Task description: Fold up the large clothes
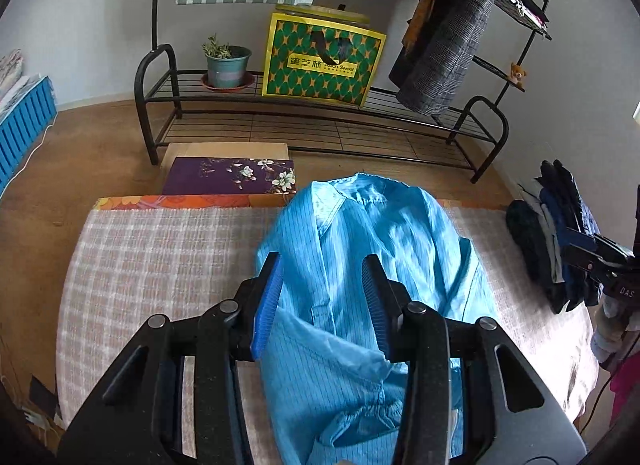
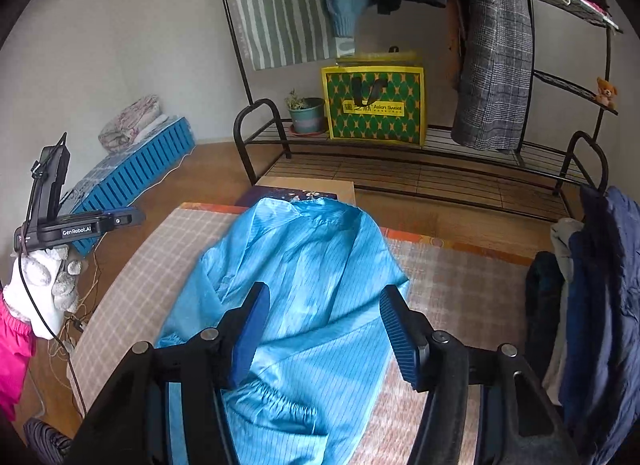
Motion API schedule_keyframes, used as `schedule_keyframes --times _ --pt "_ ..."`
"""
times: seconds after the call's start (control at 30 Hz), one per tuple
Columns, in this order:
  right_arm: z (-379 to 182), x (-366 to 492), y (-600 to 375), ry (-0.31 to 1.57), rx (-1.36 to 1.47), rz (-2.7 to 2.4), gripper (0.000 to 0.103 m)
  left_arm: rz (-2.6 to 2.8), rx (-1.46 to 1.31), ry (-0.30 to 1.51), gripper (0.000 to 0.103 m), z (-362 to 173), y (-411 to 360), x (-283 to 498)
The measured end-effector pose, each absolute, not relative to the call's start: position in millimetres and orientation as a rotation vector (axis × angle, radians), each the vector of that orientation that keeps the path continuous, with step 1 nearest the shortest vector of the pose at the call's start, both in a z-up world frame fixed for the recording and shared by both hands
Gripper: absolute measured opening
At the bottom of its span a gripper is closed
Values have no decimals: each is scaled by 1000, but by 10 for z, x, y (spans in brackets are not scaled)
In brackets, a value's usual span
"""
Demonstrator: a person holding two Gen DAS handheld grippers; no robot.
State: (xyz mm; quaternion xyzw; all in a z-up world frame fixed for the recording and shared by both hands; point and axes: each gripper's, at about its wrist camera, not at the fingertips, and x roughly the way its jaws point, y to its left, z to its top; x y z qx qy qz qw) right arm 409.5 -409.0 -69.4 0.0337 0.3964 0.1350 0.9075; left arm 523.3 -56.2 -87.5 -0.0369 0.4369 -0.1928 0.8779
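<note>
Blue pinstriped smock [image 1: 360, 265]: partly folded, lying on checked cloth-covered counter [image 1: 160, 265], directly beneath and ahead of both tools. Left tool [image 1: 324, 265]: released, fingers apart above the fabric, nothing grasped. Right tool [image 2: 324, 301]: released, wider gap, empty. Dark clothes pile [image 1: 556, 233]: right of the tools.

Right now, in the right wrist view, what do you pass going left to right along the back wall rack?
Striped green cloth → potted plant → green and yellow gift bag → grey plaid coat → small teddy bear.
</note>
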Motion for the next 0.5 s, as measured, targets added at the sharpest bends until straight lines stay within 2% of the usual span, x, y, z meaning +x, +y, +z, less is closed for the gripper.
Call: schedule_keyframes --times 0.3,0.5 --pt "-1330 5482 -3721 872 -35 314 61 -448 -25 957 41 -1704 -727 5546" --pt "-1696 5975 -3765 944 -56 297 64 -462 -121 978 42 -1752 -559 6123"
